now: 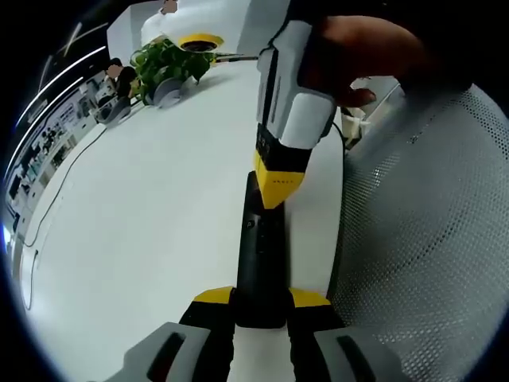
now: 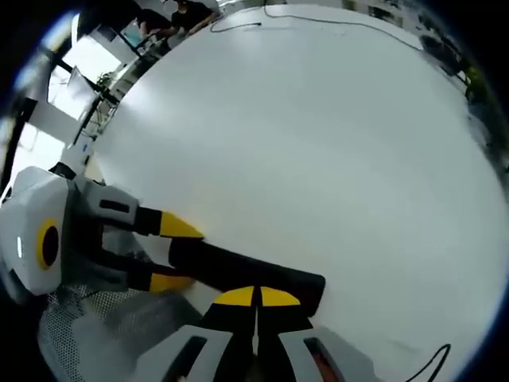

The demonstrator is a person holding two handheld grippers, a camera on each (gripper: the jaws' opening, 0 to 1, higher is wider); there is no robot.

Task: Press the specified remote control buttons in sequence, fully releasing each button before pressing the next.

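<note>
While the left gripper [image 1: 260, 306] clamps the near end of the remote [image 1: 260, 255], the slim black body lies flat on the table [image 1: 143, 239]. The right gripper [image 2: 256, 298], jaws together, rests its tips on the remote's face. The remote appears rigid, light and smooth, likely to slide under pressure. Hold it across its narrow sides and press straight down.
</note>
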